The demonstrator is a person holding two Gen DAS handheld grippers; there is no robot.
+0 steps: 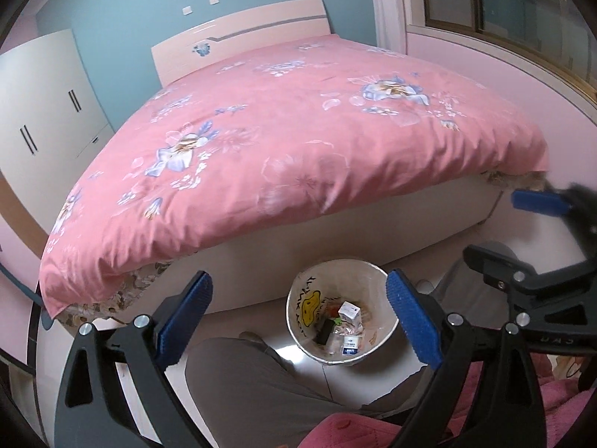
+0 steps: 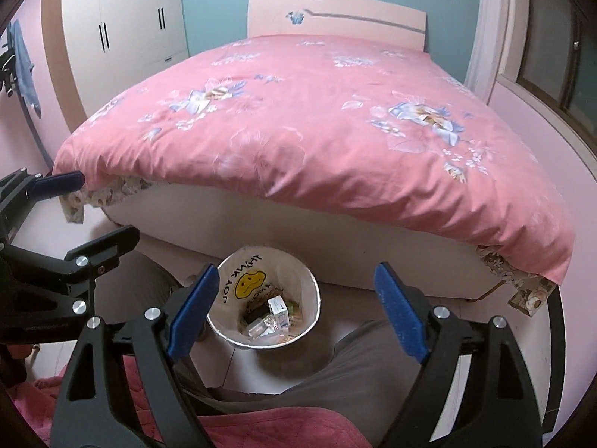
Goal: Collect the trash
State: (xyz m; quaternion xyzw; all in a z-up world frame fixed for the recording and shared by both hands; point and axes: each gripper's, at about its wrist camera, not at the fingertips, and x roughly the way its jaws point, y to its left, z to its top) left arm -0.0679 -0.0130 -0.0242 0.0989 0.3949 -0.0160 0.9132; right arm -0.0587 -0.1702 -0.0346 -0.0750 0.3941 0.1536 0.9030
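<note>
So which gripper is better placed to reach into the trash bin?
Probably the right gripper: the trash bin sits nearly centred between its open fingers, while it lies right of centre in the left gripper.

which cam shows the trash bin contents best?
Left wrist: the trash bin lies unblocked between the open left claw. In right wrist, the right claw finger covers the bin's left rim.
</note>
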